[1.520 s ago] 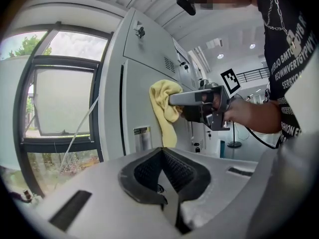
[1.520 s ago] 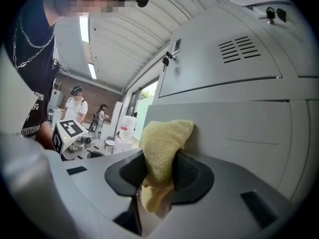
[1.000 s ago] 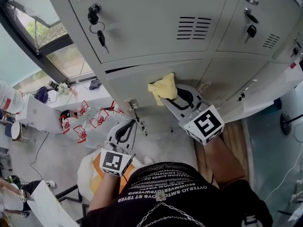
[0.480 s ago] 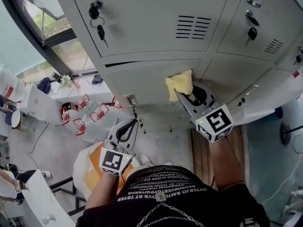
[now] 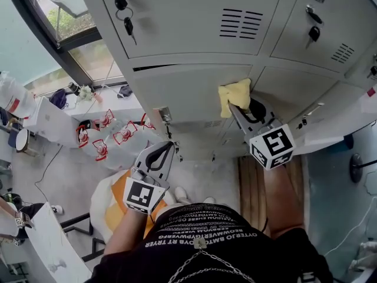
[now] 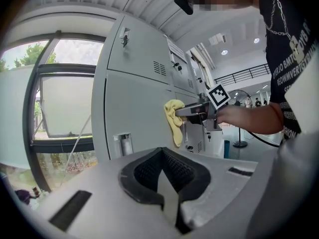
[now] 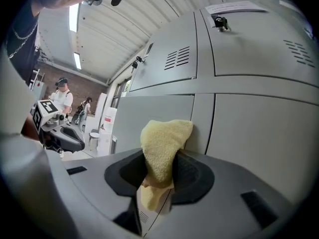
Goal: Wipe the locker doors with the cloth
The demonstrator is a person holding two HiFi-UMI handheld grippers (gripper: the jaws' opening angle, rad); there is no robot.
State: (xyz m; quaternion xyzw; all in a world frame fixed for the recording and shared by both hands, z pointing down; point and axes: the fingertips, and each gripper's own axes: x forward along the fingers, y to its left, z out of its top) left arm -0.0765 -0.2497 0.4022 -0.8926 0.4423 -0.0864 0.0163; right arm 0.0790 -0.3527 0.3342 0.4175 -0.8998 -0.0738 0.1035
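Wiping looks partway through: the right gripper (image 5: pixel 240 109) is clamped on a yellow cloth (image 5: pixel 234 93) pressed to the right edge of a lower locker door (image 5: pixel 182 96), while the left gripper (image 5: pixel 166 150) is held low, closed and empty. The upper doors (image 5: pixel 177 16) probably remain, though no view shows which are clean. The lockers are smooth grey vented metal with keys (image 5: pixel 128 25) in the locks, and a window (image 5: pixel 65 22) is at the left.

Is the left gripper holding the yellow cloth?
No, the yellow cloth is pinched in the right gripper, while the left gripper is shut with nothing in it.
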